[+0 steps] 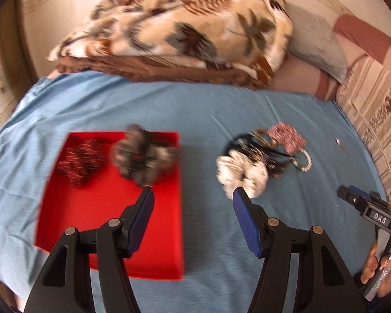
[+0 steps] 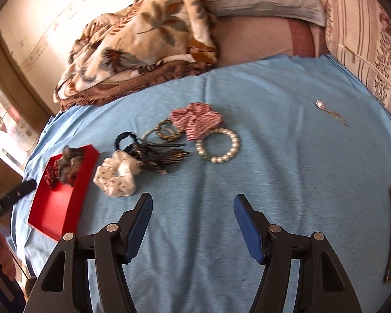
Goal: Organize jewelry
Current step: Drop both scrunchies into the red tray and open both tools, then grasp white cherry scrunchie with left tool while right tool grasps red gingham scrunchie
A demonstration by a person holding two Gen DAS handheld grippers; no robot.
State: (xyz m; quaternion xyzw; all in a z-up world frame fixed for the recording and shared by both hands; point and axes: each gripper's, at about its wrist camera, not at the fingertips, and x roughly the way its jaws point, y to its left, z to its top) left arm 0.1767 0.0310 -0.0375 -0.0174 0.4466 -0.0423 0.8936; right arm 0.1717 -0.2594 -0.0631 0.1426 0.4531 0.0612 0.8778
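While both hand-held grippers [image 1: 193, 191] [image 2: 193, 198] hang released and empty, a grey fabric scrunchie [image 1: 143, 154] lies inside the shallow red tray [image 1: 112, 234].

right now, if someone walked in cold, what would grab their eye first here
The bright red tray on the blue sheet stands out most, with a grey scrunchie and a dark red scrunchie already in it. To its right, on the sheet, lies a tangle of loose pieces: a white scrunchie, a pearl bracelet and a pink checked scrunchie. Both grippers hover open and empty.
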